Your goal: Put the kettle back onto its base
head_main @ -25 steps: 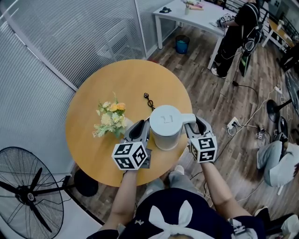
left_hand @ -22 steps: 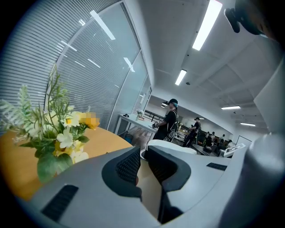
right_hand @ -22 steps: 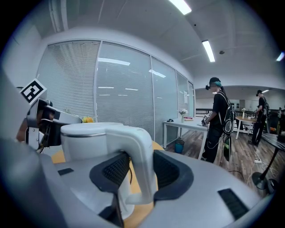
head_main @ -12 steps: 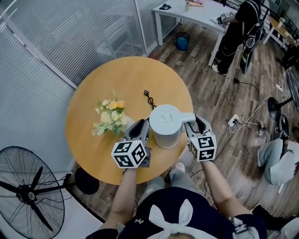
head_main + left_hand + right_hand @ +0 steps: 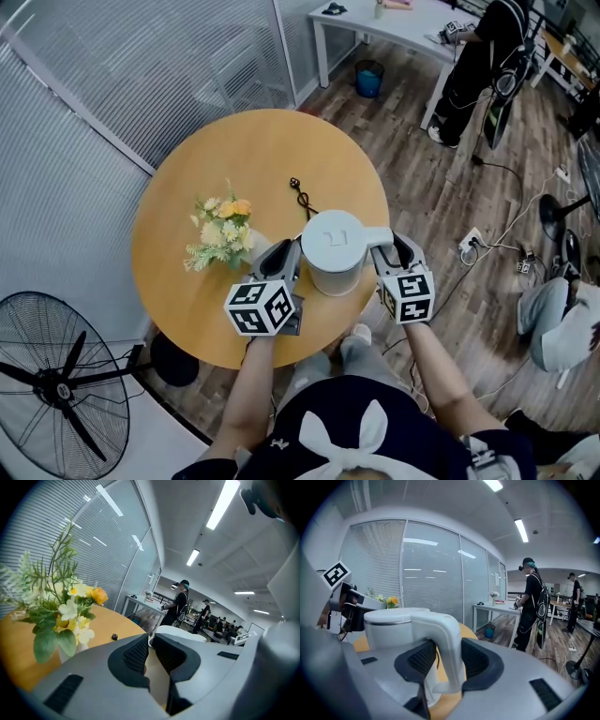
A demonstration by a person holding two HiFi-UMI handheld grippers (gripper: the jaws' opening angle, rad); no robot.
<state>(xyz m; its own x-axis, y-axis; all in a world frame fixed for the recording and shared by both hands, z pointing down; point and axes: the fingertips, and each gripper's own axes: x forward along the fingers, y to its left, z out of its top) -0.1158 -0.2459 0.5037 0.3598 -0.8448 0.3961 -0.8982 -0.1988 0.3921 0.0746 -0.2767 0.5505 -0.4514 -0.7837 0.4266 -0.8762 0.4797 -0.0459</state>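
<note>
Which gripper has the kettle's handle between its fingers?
The right gripper: the handle of the kettle sits between its fingers; the left gripper holds nothing.

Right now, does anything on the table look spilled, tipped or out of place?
Nothing stands out. The kettle stands upright with its handle in the right gripper, the flowers are upright, and the black cord lies on the table.

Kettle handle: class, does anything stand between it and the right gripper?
Nothing visible does. The right gripper has the handle of the kettle between its jaws, both pads against it. The flowers and the left gripper are on the kettle's other side.
</note>
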